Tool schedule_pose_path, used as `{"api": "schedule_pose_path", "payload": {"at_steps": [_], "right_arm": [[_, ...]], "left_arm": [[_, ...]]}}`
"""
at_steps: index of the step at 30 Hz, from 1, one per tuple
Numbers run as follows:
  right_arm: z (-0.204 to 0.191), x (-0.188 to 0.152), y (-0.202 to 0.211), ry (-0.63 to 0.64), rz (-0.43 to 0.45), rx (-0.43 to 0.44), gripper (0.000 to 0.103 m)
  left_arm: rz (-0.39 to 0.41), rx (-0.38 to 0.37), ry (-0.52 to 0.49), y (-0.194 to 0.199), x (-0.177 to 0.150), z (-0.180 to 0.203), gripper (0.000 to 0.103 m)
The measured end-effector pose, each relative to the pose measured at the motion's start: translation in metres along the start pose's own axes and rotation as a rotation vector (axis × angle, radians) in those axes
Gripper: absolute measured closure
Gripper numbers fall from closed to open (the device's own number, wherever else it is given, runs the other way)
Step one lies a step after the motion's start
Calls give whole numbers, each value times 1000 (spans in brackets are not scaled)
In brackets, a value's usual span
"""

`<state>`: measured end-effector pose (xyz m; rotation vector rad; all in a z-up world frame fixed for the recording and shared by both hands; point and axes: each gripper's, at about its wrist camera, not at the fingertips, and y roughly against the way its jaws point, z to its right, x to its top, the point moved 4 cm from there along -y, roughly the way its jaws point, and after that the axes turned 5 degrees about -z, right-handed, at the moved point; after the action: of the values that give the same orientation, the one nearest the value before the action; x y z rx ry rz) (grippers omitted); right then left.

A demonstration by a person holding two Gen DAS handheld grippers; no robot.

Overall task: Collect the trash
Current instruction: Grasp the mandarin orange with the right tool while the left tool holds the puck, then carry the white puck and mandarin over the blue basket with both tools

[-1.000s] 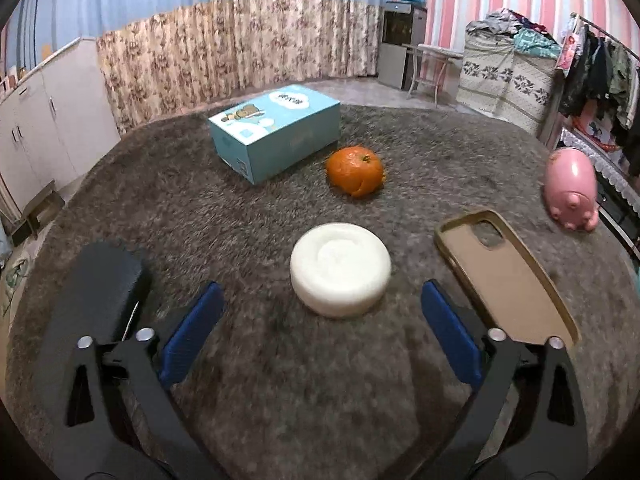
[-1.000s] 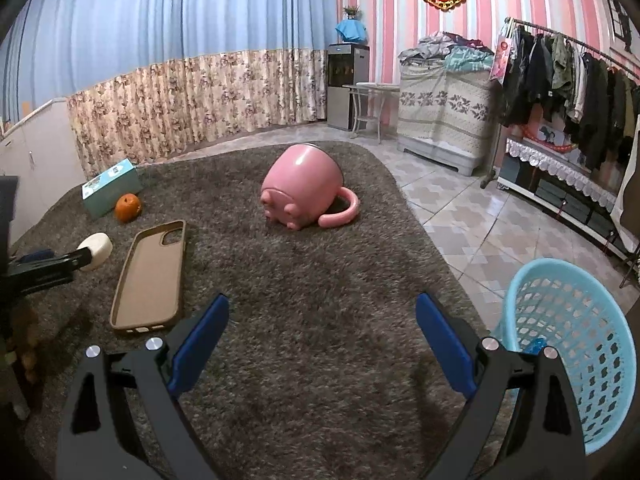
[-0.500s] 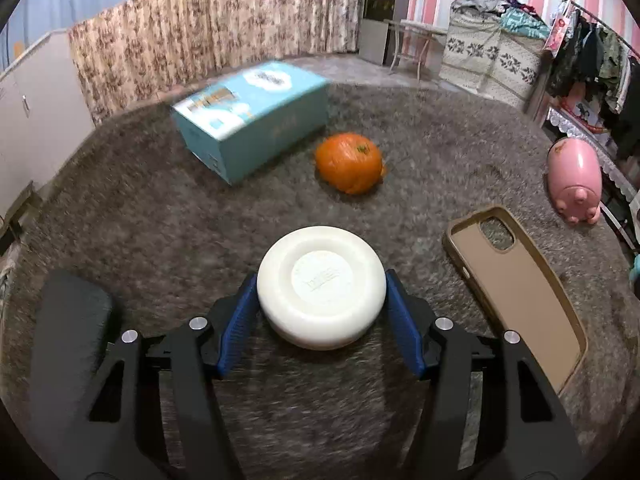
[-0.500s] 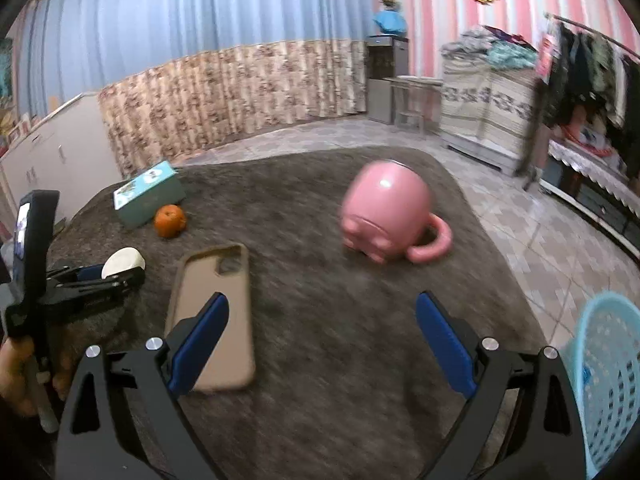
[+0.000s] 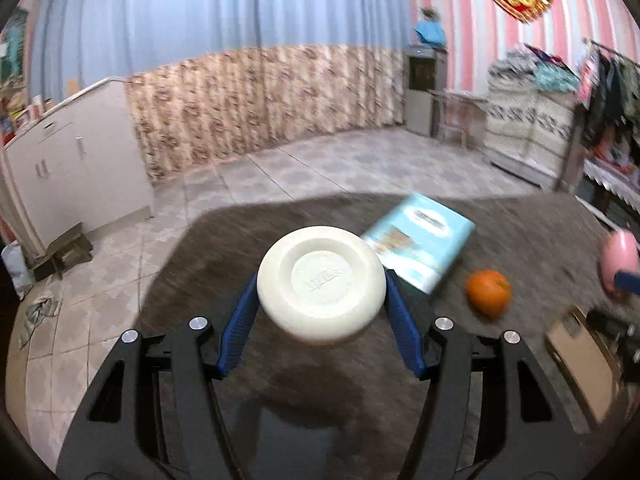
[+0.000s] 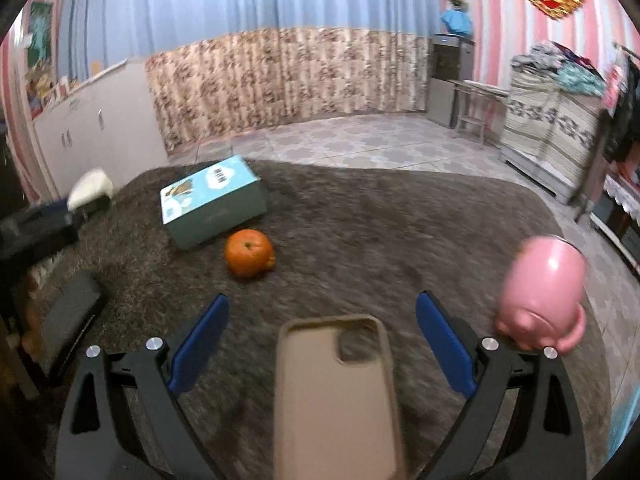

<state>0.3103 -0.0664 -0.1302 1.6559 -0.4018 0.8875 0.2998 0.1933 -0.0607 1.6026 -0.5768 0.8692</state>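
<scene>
In the right wrist view, a teal box, an orange and a pink mug are sitting mid-frame on the grey-carpeted desk, a phone case lying low between the wide-open right hand-held gripper. The left hand-held gripper is gripping the white round container at frame centre. A second ago its jaws were spread wide and the container was resting on the desk; now it is hanging lifted above it.

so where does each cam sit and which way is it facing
Left wrist: on the left gripper, looking forward and down along its blue fingers, which clamp a white round puck above the grey rug.
Right wrist: on the right gripper, angled down at the rug; open fingers straddle a tan phone case.
Both show: the teal box, the orange, the pink pig mug, the curtain wall.
</scene>
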Motion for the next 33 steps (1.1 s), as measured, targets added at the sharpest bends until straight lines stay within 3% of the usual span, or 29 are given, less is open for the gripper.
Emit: {"api": "schedule_pose_path", "payload": {"at_steps": [4, 6, 8, 14, 16, 20, 23, 29, 33], "right_arm": [[-24, 1, -27, 47, -44, 2, 13], [-34, 1, -38, 65, -67, 8, 23], [-43, 6, -49, 67, -90, 20, 26], [-57, 24, -69, 54, -118, 45, 28], [-60, 28, -80, 47, -144, 49, 35], [-66, 24, -94, 46, -182, 72, 61], [-64, 19, -81, 36, -138, 75, 73], [-36, 16, -6, -2, 26, 79, 74], [-15, 7, 41, 3, 76, 50, 74]], "left_arm": [[4, 11, 86, -11, 6, -27, 42], [0, -4, 111, -16, 5, -34, 42], [3, 5, 106, -19, 2, -35, 42], [-31, -15, 140, -27, -3, -38, 42], [-35, -34, 154, -28, -6, -41, 42], [-43, -50, 161, -31, -10, -41, 42], [-45, -47, 159, -32, -11, -39, 42], [-40, -28, 134, -33, -10, -34, 42], [-39, -15, 122, -22, -8, -24, 42]]}}
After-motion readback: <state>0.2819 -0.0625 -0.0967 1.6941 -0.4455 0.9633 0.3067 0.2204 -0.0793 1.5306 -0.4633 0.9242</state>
